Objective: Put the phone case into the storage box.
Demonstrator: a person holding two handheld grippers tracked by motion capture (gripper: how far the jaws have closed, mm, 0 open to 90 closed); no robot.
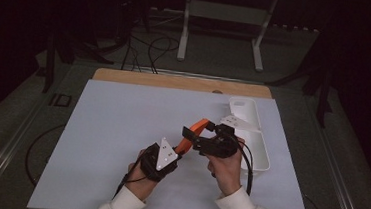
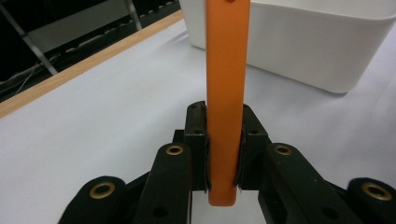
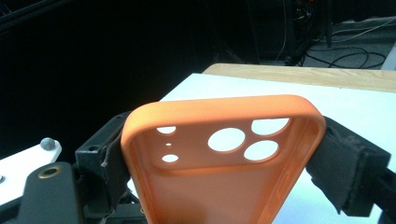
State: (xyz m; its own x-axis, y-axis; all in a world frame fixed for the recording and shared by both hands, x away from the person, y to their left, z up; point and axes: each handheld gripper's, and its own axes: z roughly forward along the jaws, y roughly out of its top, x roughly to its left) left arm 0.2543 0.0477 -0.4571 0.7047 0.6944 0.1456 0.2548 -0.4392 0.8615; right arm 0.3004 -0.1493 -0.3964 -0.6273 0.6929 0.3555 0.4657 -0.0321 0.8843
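Both grippers are clasping the orange phone case, the left gripper edgewise, the right gripper across its width; pulling apart risks it springing loose

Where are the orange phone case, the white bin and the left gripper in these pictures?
orange phone case point(image 3: 219, 182), right gripper view, inner back below the camera holes.
white bin point(image 2: 308, 51), left gripper view, its near side wall.
left gripper point(image 2: 223, 154), left gripper view, between the fingertips clamping the case's edge.

No words, labels, brand marks, numbers or signs can be read anywhere in these views; every surface that shows is plain and unmarked.
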